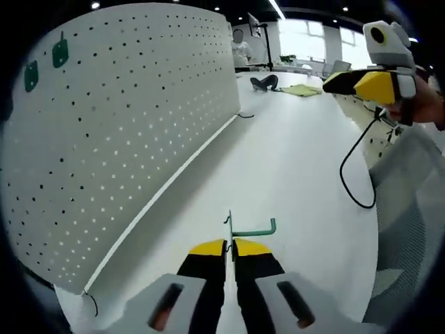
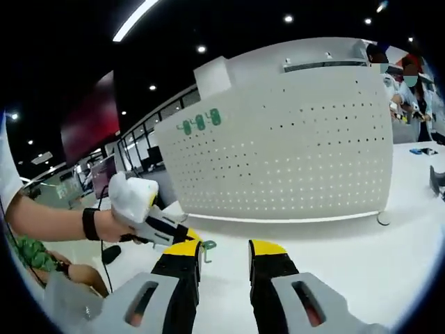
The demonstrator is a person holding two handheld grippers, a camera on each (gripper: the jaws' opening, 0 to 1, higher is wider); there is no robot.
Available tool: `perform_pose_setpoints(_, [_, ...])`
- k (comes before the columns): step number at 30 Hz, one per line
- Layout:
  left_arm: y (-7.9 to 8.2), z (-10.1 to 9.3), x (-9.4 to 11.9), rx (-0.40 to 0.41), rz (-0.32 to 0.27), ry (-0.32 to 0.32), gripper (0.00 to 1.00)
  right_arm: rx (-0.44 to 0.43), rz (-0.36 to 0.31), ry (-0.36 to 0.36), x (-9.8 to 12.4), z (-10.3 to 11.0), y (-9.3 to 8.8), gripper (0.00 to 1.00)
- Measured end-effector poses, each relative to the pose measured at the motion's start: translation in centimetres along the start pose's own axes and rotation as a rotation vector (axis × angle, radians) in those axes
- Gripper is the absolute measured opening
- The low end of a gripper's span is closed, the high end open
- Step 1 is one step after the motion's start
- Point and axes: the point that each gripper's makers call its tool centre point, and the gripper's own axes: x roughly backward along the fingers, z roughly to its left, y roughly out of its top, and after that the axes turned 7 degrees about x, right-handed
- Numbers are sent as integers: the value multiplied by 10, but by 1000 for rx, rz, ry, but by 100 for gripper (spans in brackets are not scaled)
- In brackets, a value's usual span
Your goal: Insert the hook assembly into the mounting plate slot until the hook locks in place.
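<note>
- In the left gripper view, the left gripper (image 1: 230,245) is seen low over the white table (image 1: 292,160), with its yellow-tipped jaws closed together on the thin metal stem of a green hook (image 1: 252,228).
- The hook's green bar is seen running sideways just beyond the jaw tips, its end turned up, above the table surface.
- The white perforated panel (image 1: 125,132) is seen standing upright along the table's edge, well apart from the held hook; two green pieces (image 1: 46,64) are seen fixed near its upper corner.
- The right gripper (image 1: 332,82) is seen held up in a hand (image 1: 421,104), with a black cable (image 1: 358,163) hanging from it.
- In the right gripper view, the right gripper's (image 2: 224,252) jaws are seen standing apart, with nothing between them.
- Beyond them, the left gripper (image 2: 189,237) is seen held in a hand (image 2: 115,226), with the green hook (image 2: 208,245) at its tip.
</note>
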Motion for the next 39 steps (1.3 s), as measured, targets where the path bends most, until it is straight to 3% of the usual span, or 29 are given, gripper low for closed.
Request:
perform_pose_setpoints(9, [5, -27, 19, 53, -68, 11, 4, 11, -16, 52, 5, 19, 5, 27])
perform_pose_setpoints(12, [10, -34, 28, 91, -116, 26, 4, 18, -22, 72, 7, 23, 6, 27])
perform_pose_setpoints(28, [24, -72, 56, 200, -255, 114, 4, -14, -15, 182, 17, 46, -6, 26])
perform_pose_setpoints(39, [49, -89, 65, 252, -389, 116, 4, -48, -1, 231, 21, 50, -13, 24])
